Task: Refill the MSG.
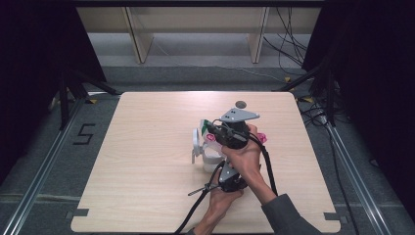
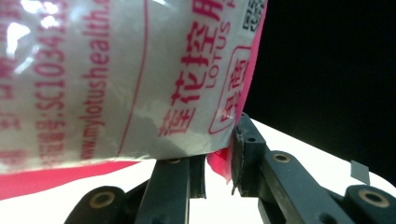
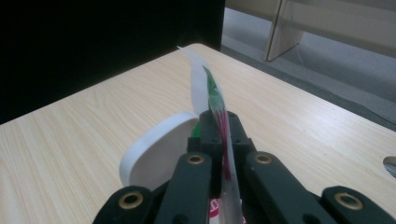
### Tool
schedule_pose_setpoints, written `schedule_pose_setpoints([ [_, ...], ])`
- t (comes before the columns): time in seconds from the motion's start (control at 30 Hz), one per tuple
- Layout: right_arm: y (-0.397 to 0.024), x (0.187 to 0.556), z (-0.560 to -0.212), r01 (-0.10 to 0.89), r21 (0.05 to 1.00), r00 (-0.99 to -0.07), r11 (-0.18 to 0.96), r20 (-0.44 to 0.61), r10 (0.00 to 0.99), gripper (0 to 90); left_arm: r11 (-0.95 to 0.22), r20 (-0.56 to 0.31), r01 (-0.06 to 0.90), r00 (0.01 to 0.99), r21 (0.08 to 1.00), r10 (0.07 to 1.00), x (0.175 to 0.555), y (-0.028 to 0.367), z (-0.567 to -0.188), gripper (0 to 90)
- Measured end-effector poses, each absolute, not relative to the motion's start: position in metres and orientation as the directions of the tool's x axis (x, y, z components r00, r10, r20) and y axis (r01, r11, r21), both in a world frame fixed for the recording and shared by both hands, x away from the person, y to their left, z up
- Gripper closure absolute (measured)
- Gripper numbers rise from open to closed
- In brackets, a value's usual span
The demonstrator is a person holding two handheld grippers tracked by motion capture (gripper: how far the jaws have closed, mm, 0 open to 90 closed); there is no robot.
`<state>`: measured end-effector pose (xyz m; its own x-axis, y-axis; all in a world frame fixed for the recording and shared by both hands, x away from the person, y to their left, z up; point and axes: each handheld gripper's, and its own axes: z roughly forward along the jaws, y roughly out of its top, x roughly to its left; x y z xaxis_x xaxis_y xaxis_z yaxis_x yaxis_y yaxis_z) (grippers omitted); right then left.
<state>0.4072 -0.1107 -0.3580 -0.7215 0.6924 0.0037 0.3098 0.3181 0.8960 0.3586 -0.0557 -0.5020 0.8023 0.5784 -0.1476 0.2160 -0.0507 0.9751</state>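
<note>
Holding: both grippers grip one plastic pouch [image 2: 116, 79] over the middle of the table [image 1: 147, 196], a little toward its right edge.
Pouch: white film with pink print and a pink border; in the right gripper view its thin edge [image 3: 219, 116] stands upright and shows green and red print.
Left gripper [image 2: 217, 175]: jaws narrowed on a lower corner of the pouch; the pink seam sits pinched between the pads. In the high view this tool [image 1: 230, 178] is the nearer one, toward the front edge of the table.
Right gripper [image 3: 224, 140]: jaws fully closed on the upper edge of the film. From above it [image 1: 230, 132] sits farther from the person.
Why two grips: my guess is that the pouch is stretched between two points so that it can be torn or opened; one clamp steadies, the other pulls.
White container [image 1: 208, 152]: stands on the table just below the pouch, with its round flip lid [image 3: 156, 154] swung open, likely to catch the contents.
Grey disc [image 1: 240, 104]: lies apart, toward the far edge of the table.
Risk: thin film may slip from the pads.
</note>
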Motion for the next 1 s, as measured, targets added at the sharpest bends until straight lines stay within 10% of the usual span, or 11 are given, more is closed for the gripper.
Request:
schedule_pose_setpoints([
  [1.0,-0.1115,0.4052,-0.3574,0.331,0.894,-0.718,0.303,0.03,0.695,90.0,-0.053,-0.153,0.225,0.801,0.973,0.579,0.3575,-0.0563,-0.5019,77.4],
])
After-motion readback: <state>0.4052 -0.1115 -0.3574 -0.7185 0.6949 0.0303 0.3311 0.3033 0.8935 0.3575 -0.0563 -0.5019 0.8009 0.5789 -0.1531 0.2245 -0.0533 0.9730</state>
